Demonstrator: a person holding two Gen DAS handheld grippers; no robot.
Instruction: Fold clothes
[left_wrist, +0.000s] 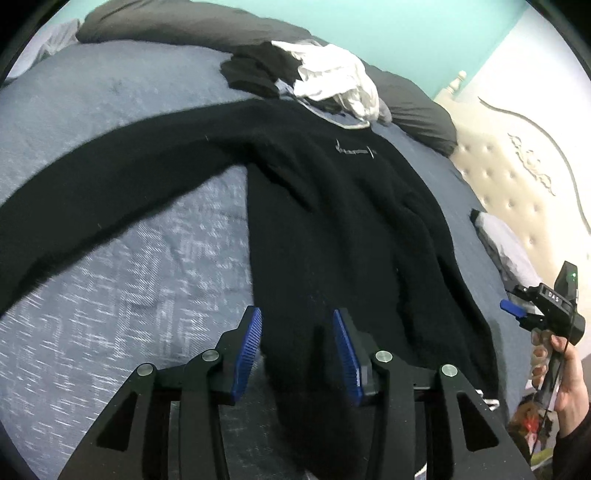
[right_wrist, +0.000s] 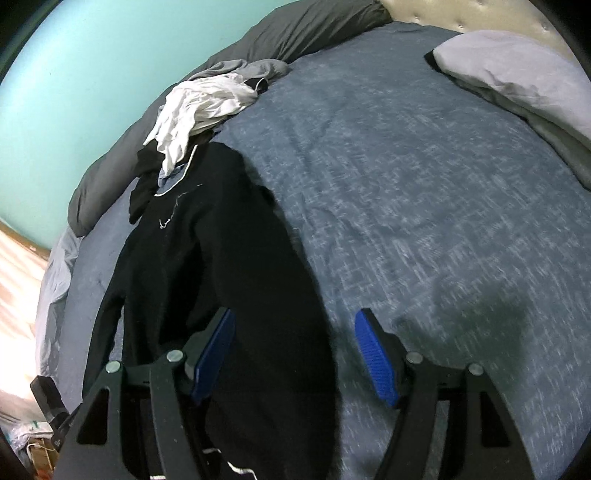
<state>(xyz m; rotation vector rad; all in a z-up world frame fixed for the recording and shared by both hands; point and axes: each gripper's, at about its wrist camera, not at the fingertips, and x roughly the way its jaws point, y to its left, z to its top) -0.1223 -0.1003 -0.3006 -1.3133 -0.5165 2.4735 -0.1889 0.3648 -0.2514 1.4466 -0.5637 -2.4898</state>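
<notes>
Nearest, at the bottom center of the left wrist view, the left gripper (left_wrist: 297, 350) has its 2 blue pads spread apart, and the hem end of the black sweater (left_wrist: 351, 229) runs down between them; whether the pads touch the cloth I cannot tell. In the right wrist view the right gripper (right_wrist: 295, 354) is likewise spread wide, holding nothing, its left pad over the garment's right-hand edge and its right pad over bare blue bedspread (right_wrist: 424, 184).

So the sweater lies spread flat on the bed, its long axis running from the bottom of each frame up toward the collar. It sits straight ahead of the left gripper and to the lower left of the right one, so the left is the better centered on the body. 1 sleeve stretches out to the left edge of the left wrist view.

Farther up, pale script marks the chest, too small to read. Beyond the collar, a pile of white and dark clothes (left_wrist: 332, 74) lies rumpled. At right, the other tool's housing reads "DAS".
</notes>
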